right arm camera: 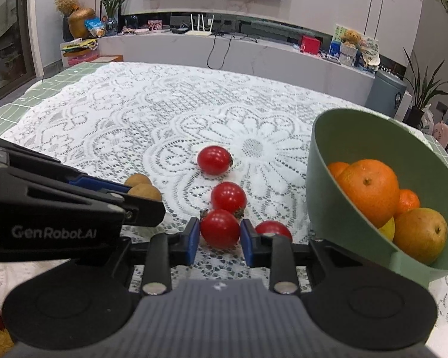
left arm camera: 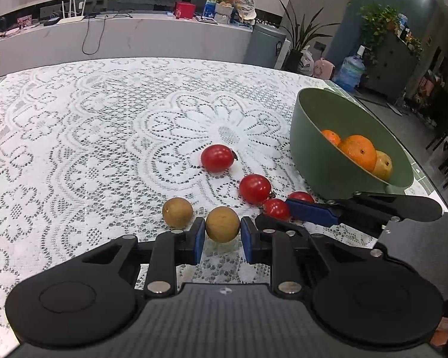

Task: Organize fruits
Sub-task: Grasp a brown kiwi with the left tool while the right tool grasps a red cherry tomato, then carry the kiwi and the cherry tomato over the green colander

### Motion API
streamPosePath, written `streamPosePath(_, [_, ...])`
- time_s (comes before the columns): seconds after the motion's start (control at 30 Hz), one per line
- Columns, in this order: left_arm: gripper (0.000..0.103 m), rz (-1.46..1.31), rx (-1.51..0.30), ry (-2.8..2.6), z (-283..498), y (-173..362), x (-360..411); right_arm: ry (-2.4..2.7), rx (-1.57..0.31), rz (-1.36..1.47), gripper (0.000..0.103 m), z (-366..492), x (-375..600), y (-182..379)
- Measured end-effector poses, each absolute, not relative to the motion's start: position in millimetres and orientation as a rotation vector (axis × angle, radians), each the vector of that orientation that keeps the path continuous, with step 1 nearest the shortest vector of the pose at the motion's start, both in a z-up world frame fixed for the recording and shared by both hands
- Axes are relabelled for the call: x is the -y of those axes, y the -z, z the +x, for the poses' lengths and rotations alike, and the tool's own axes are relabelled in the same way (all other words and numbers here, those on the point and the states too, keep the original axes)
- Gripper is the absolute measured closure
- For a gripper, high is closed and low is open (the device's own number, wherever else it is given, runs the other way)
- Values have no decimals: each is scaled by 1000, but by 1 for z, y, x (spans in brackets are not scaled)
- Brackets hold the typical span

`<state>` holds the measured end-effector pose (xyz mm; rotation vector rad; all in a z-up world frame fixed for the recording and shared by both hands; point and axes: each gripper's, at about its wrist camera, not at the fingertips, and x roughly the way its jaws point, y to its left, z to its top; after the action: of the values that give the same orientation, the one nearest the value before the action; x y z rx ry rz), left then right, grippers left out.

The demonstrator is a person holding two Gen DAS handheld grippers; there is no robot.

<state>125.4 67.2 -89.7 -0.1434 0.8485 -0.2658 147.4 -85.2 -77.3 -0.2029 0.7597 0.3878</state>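
Blue pads are lining the fingers of both grippers, and each pair is pressing on a small fruit. The left gripper [left arm camera: 222, 234] is clamping a tan, rough-skinned round fruit [left arm camera: 222, 223], a longan by its look, with one pad on each side of it, the fingers narrowed to the fruit's width. The right gripper [right arm camera: 220, 240] is clamping a glossy red cherry tomato [right arm camera: 220, 228] in the same way, both pads touching its sides. Both fruits are sitting low against the white lace tablecloth [left arm camera: 89, 137] that is covering the table; whether either is lifting clear of the cloth I cannot tell.

Just beside the left gripper's outer finger a second longan [left arm camera: 177, 212] is lying on the cloth. Another tomato [right arm camera: 272, 227] is lying just past the right gripper's right finger, partly hidden by it. A third tomato [right arm camera: 228, 197] is sitting just behind the held one, close to or touching it, and a fourth tomato [right arm camera: 214, 160] is lying farther out, apart from the rest, with a dark stem end showing.

To the right a sage-green bowl [right arm camera: 328, 137] is standing tilted toward the grippers, its lower rim near the right gripper's linkage. Inside it a large orange [right arm camera: 369, 189] is resting among smaller orange citrus and a yellow-brown pear [right arm camera: 419, 234].
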Motion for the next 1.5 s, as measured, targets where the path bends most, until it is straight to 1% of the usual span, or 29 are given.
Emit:
streamPosePath(0.53, [75,-172,-756,256,108,60,-66,-382,-632,-150,77,118,107,42])
streamPosePath(1.0, [75,-167,-725,353,107,31,-19,-276,-570,-109,77,104,161,5])
streamPosePath(1.33, [75,-84,-705,403,123,14,30,-236,-577,-102,77,118,209,-12])
streamPosePath(1.5, [75,-53,-739,400,142,16,51,-209,-643,-50,77,134,228,-7])
